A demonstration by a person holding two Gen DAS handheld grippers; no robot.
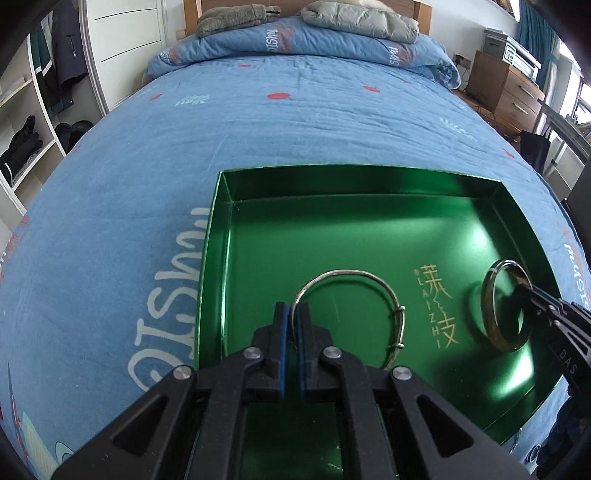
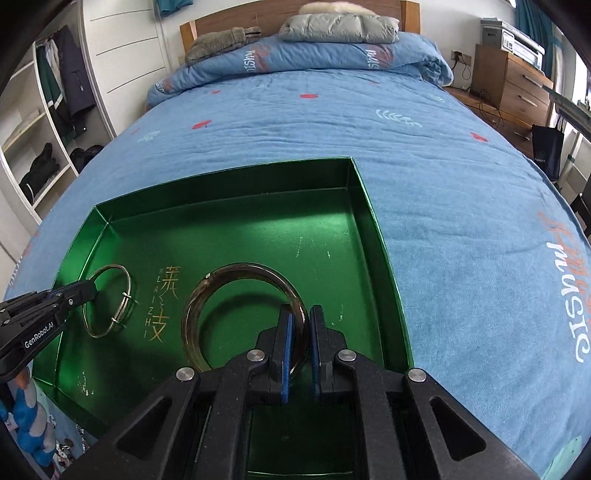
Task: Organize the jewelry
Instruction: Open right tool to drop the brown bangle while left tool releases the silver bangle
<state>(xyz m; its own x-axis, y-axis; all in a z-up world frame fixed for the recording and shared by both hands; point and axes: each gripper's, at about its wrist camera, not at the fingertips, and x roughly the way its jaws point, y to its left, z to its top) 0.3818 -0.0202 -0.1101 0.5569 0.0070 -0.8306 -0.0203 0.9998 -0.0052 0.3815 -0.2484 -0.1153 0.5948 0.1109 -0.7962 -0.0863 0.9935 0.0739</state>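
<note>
On the blue bedspread (image 1: 258,122), well down from the folded quilt (image 1: 295,40) and the grey jacket (image 2: 340,26) by the headboard, sits the green tray (image 1: 236,236), open and shallow, gold lettering (image 2: 162,306) across the middle of its floor. Over that floor now, both bangles at once! To the left of the lettering, the thin silver bangle (image 1: 354,275), wire-slim with two small sliding bands, pinched at its near edge by the left gripper (image 1: 291,314), blue pads pressed tight on the wire. To the right of it, the thicker amber bangle (image 2: 229,273), translucent and broad-rimmed, clamped at its near rim by the right gripper (image 2: 300,315), jaws closed on the band. Hard to say whether either ring is already touching the tray floor or hanging just above it; shadows lie close beneath both. No other jewelry anywhere in view, neither in the tray nor out on the spread. Looks like the closing stretch: both pieces inside the walls, well apart, only the setting down and letting go left, as far as can be judged
</note>
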